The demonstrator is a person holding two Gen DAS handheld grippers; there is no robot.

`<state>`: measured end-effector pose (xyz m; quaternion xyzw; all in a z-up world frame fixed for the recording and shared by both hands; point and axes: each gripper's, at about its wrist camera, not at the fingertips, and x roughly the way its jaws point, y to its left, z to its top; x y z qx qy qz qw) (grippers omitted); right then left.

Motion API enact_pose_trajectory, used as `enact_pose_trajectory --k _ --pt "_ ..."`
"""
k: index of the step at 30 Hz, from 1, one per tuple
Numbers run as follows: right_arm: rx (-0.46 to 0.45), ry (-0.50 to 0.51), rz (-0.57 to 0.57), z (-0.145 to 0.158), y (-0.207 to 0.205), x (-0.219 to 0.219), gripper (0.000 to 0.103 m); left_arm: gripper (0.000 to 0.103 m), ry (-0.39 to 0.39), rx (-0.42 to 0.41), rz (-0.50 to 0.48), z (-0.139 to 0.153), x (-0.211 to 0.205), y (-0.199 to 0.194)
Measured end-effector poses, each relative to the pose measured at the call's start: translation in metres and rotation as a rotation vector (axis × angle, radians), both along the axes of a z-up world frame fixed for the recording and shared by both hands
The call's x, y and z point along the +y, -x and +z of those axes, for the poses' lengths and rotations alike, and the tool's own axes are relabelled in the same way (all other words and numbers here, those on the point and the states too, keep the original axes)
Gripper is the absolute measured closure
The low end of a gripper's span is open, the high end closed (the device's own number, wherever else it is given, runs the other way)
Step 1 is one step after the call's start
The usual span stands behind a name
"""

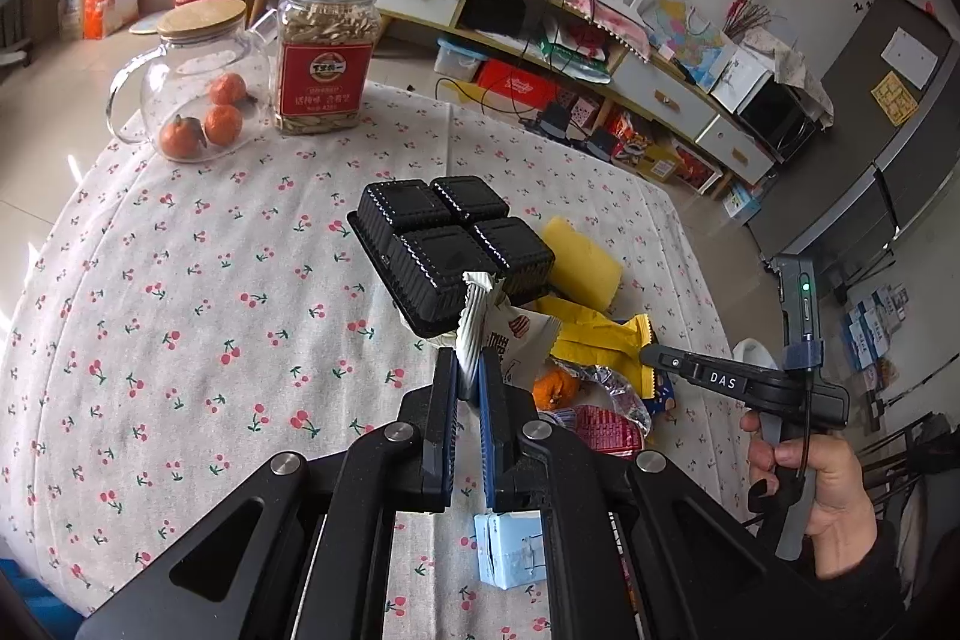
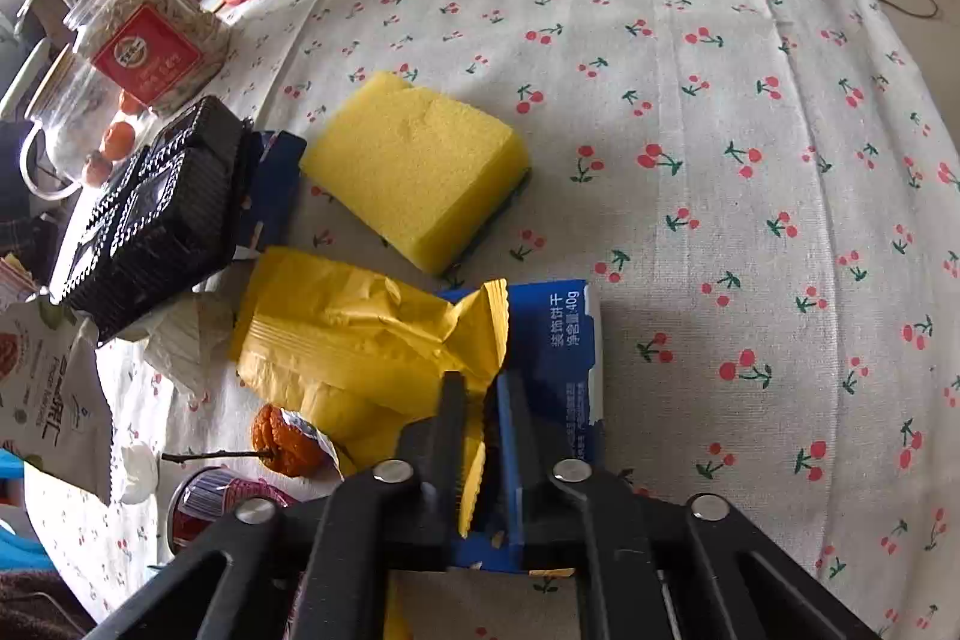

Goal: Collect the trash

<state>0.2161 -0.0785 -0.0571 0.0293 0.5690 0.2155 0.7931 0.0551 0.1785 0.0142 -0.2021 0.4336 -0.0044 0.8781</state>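
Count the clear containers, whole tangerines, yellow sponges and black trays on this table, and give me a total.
Clear containers: 2, the glass jug and the seed jar
Whole tangerines: 3
Yellow sponges: 1
Black trays: 1
Total: 7

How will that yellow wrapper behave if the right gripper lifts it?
The yellow wrapper looks thin and creased, so it will probably flop and hang limp. It seems empty and torn open, so likely very light. Its glossy film might slip from the right gripper.
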Motion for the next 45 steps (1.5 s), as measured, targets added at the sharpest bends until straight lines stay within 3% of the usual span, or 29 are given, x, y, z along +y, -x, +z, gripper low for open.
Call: enact_pose_trajectory --k 9,19,35,38,42,44,45 --pt "-0.117 -0.101 -0.017 0.051 0.023 -0.024 0.102 0.097 0.010 -0.017 0.006 0.004 0.003 0.005" --pt "-0.215 -0.151 -0.134 0.092 0.042 -0.091 0.102 0.097 0.032 -0.060 -0.055 0.018 -0.025 0.001" --pt "-0.242 -0.143 -0.314 0.103 0.070 -0.188 0.101 0.097 0.049 -0.041 -0.187 0.024 -0.102 -0.029" --pt "-0.231 -0.164 -0.363 0.101 0.069 -0.209 0.101 0.097 0.053 -0.078 -0.210 0.038 -0.111 -0.032" --pt "-0.170 -0.201 -0.360 0.090 0.063 -0.212 0.092 0.097 -0.045 -0.140 -0.156 0.047 -0.102 -0.029" --pt "-0.147 -0.198 -0.321 0.086 0.057 -0.196 0.077 0.097 -0.059 -0.123 -0.127 0.041 -0.090 -0.029" --pt "-0.139 -0.199 -0.289 0.083 0.054 -0.184 0.061 0.097 -0.060 -0.109 -0.114 0.036 -0.083 -0.028"
